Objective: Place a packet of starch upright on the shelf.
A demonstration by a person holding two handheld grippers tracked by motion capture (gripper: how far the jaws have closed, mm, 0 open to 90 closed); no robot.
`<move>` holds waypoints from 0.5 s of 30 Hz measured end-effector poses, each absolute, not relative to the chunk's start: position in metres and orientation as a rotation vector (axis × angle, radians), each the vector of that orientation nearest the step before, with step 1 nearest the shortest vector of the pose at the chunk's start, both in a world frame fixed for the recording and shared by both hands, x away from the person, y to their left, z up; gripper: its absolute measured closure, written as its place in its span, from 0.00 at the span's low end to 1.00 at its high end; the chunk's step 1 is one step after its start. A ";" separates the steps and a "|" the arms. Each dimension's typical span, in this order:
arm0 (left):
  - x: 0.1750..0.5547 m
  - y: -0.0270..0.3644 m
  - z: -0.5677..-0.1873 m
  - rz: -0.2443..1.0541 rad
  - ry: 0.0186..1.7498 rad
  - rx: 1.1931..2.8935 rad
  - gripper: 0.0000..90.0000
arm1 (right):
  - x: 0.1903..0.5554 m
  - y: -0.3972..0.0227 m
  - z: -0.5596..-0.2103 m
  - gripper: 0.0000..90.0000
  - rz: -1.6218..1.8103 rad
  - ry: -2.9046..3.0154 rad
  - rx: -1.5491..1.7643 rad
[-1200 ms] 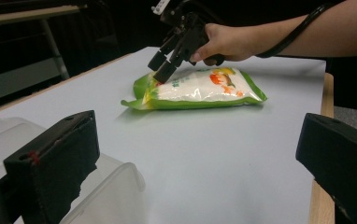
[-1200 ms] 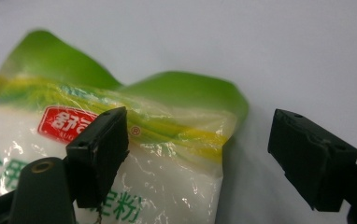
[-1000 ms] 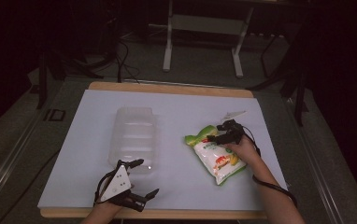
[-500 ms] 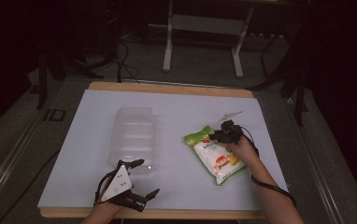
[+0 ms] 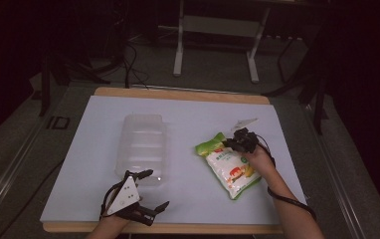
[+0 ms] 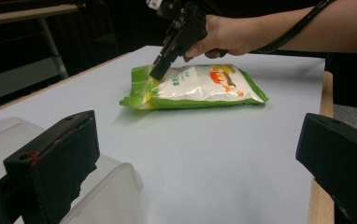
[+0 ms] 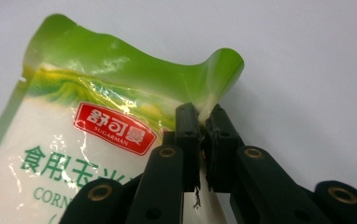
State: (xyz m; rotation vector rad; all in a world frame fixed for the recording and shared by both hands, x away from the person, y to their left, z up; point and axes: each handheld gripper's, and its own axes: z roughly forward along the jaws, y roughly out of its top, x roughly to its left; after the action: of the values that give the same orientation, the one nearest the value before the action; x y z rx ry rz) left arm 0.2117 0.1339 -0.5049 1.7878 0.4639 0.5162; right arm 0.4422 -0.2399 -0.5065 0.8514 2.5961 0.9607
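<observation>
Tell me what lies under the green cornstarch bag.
The green cornstarch bag lies flat on the white table sheet; nothing else shows beneath it, though its underside is covered. The right gripper pinches its top edge.

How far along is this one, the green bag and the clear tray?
Done: the right tongs have just closed on the green bag at its top edge. In hand: the bag lies flat on the table, not lifted. Left: likely moving it to the clear tray, beside which the left tongs wait open.
</observation>
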 end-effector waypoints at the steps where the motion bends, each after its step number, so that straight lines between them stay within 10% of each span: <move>1: 0.212 0.134 -0.505 0.517 0.465 1.787 0.00 | 0.440 -0.240 -0.504 0.95 0.978 2.589 0.855; 15: 0.211 0.133 -0.505 0.514 0.463 1.789 0.00 | 0.409 -0.255 -0.465 0.96 1.229 2.460 0.783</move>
State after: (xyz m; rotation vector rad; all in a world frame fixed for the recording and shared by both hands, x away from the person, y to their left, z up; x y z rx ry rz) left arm 0.2113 0.1330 -0.5049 1.7889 0.4633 0.5144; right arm 0.4094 -0.2552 -0.4649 0.7833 2.4600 1.2292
